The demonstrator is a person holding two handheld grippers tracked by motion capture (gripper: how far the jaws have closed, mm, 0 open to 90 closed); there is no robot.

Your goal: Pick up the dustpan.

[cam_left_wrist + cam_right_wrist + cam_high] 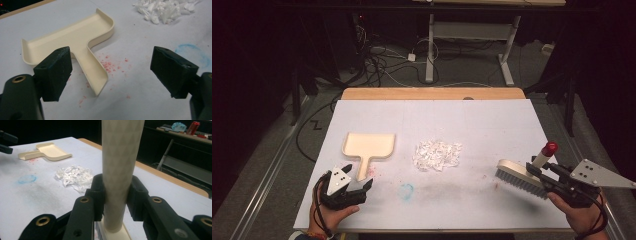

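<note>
On the table [492, 125], the dustpan [371, 146] lies left of centre, handle toward the near edge. The shreds [437, 155] lie just right of it. The brush [522, 176] sits at the right, near edge, well apart from both.

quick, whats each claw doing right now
Left claw: open, empty, at the dustpan handle.
Right claw: closed on the brush handle.
</note>
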